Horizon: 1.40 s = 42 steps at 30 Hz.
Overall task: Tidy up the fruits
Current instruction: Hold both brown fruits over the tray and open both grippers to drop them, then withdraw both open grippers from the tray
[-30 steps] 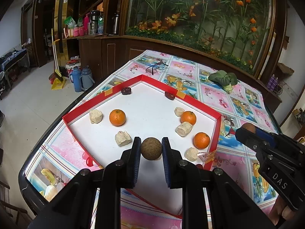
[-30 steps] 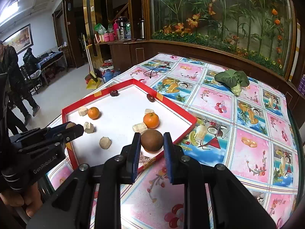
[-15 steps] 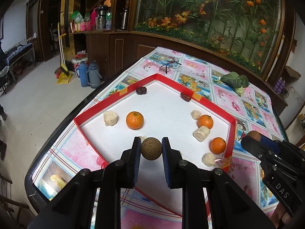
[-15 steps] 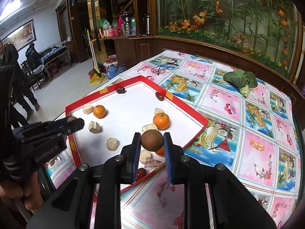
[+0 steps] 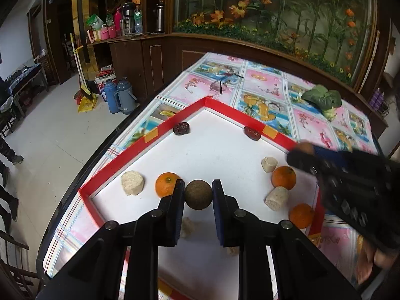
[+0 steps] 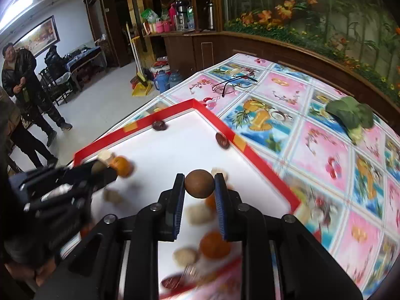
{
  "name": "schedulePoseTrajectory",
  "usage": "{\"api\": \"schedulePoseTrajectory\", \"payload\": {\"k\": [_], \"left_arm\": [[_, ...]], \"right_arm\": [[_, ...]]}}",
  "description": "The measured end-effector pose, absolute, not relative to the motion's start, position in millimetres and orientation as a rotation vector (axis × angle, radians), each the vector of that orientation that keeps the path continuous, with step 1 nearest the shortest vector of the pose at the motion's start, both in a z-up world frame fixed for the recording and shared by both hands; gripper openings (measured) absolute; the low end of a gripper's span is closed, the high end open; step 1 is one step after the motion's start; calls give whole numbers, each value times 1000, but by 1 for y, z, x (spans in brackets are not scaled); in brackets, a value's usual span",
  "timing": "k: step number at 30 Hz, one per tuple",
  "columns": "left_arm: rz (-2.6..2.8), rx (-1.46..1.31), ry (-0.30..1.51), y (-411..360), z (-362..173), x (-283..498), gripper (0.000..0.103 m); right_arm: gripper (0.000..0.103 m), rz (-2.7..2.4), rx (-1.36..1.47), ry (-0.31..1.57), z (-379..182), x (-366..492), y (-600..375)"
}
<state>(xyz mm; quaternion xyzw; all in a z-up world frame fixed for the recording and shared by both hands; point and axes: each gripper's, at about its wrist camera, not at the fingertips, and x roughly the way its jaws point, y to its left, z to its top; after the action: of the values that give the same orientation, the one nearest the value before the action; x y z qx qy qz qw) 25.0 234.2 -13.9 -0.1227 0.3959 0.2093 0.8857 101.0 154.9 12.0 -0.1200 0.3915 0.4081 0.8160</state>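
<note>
My left gripper [image 5: 198, 195] is shut on a round brown fruit [image 5: 198, 194] and holds it above the near left part of the red-rimmed white tray [image 5: 225, 108]. My right gripper [image 6: 199, 183] is shut on a second round brown fruit [image 6: 199, 183] above the tray's right side [image 6: 262, 167]. In the tray lie oranges [image 5: 165, 184] [image 5: 284, 177] [image 5: 301, 215], pale cut chunks [image 5: 132, 183] [image 5: 276, 198] and dark red dates [image 5: 181, 128] [image 5: 252, 133]. The right gripper shows at the right in the left wrist view [image 5: 300, 153]; the left gripper shows at the left in the right wrist view [image 6: 100, 168].
The tray sits on a table with a pink and blue fruit-print cloth [image 5: 312, 122]. A green leafy vegetable [image 5: 322, 98] and a pair of glasses [image 5: 225, 82] lie on the cloth beyond the tray. The table edge drops to the floor at left, where people stand [image 6: 22, 80].
Both grippers, each still holding its brown fruit, have moved forward over the tray. The right wrist view is blurred from fast motion.
</note>
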Motion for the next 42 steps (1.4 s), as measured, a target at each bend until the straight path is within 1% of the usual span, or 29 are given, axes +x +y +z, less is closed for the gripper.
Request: {"api": "schedulePoseTrajectory", "payload": {"k": [4, 13, 15, 16, 17, 18, 20, 22, 23, 24, 25, 27, 28, 30, 32, 35, 37, 42], "left_arm": [[431, -253, 847, 232, -20, 31, 20], [443, -271, 866, 241, -25, 34, 21], [453, -303, 870, 246, -25, 32, 35], [464, -316, 866, 248, -25, 31, 56], [481, -323, 858, 250, -24, 30, 74], [495, -325, 850, 251, -23, 28, 78], [506, -324, 838, 250, -19, 24, 79], [517, -327, 831, 248, -14, 18, 79], [527, -324, 822, 246, -10, 13, 82], [532, -320, 810, 244, -8, 8, 82], [535, -312, 793, 240, -5, 2, 82], [536, -294, 765, 228, -2, -10, 87], [534, -290, 761, 223, -2, -13, 88], [540, -291, 752, 213, -3, -22, 91], [535, -293, 769, 200, -6, -27, 102], [508, -280, 797, 182, -9, -30, 102], [500, -253, 780, 171, -6, -33, 103], [465, -244, 776, 160, 0, -34, 103]], "right_arm": [[26, 921, -282, 881, 2, 124, 176], [26, 943, -344, 900, -13, 133, 199], [41, 931, -357, 902, -14, 134, 198], [57, 927, -354, 900, -13, 135, 197], [71, 921, -343, 897, -12, 136, 194], [74, 914, -335, 892, -11, 136, 192], [80, 899, -330, 882, -7, 135, 185], [81, 885, -329, 867, 0, 132, 173], [82, 878, -328, 859, 3, 131, 168], [83, 862, -327, 846, 7, 128, 158], [87, 845, -324, 830, 12, 123, 148], [97, 822, -309, 783, 22, 110, 120], [103, 813, -303, 755, 27, 98, 100], [103, 809, -294, 735, 32, 83, 73], [103, 797, -292, 730, 34, 66, 46], [103, 795, -253, 724, 40, 42, 8], [103, 803, -242, 713, 43, 30, -4], [103, 832, -255, 673, 48, 8, -8]]}}
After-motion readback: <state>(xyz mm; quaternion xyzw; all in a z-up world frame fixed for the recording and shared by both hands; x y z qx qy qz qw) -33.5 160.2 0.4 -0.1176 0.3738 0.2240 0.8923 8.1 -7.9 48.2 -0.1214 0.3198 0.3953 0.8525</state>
